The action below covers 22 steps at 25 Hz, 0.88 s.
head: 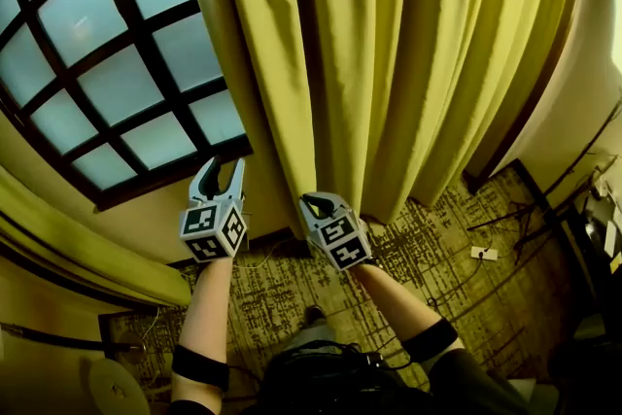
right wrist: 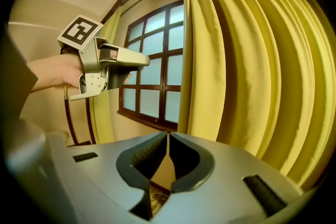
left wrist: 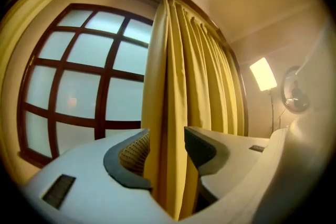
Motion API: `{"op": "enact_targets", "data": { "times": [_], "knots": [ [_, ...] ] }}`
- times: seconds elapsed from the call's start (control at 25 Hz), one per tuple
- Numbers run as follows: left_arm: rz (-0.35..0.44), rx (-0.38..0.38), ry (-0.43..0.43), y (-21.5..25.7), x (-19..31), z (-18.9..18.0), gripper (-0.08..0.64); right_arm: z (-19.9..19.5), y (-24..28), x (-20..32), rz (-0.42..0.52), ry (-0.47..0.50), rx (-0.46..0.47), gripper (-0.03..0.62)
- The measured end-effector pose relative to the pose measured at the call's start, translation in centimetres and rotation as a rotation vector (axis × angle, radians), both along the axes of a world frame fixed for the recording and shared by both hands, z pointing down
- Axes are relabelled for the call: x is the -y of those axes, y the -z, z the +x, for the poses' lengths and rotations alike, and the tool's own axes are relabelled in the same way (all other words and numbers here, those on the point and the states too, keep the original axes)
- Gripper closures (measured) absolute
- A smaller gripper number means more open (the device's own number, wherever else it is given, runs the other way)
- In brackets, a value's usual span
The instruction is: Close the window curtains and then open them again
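Where the curtain [head: 389,63] hangs, patterned carpet [head: 437,253] spreads

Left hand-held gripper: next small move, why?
Probably ease the left hand-held gripper toward the near edge of the yellow curtain and grip it: its jaws stand open, empty, facing that edge, the window is mostly uncovered, and the right hand-held gripper is shut on nothing.

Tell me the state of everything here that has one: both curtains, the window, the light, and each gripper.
Right curtain: drawn partway across, hanging free.
Left curtain: gathered at the side.
Window: mostly uncovered.
Light panel: on.
Left gripper: open, gripping nothing.
Right gripper: shut, empty.
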<state>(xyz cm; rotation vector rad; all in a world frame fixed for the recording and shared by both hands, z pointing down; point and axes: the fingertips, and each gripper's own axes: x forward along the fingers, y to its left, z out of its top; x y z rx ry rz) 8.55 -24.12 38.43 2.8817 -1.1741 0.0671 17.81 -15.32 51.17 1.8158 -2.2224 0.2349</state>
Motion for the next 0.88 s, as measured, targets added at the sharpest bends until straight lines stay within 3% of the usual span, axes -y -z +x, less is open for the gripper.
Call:
{"op": "enact_targets", "data": {
  "times": [0.28,0.32,0.52,0.6,0.88],
  "knots": [
    [0.095,-0.021,-0.085,7.3,7.3,7.0,0.202,3.3,2.6,6.3,0.038,-0.05,-0.045,0.557],
    [0.118,-0.026,-0.093,8.8,8.5,7.9,0.19,3.7,3.2,7.3,0.049,-0.062,-0.05,0.535],
    [0.209,-0.052,-0.126,17.4,13.3,11.8,0.128,4.7,8.6,12.4,0.136,-0.088,-0.051,0.259],
    [0.237,-0.048,-0.126,19.9,14.6,13.1,0.094,5.1,11.6,14.5,0.186,-0.103,-0.063,0.179],
    [0.28,-0.039,-0.165,23.4,16.3,15.3,0.098,5.9,21.3,21.3,0.343,-0.207,-0.132,0.074]
  ]
}}
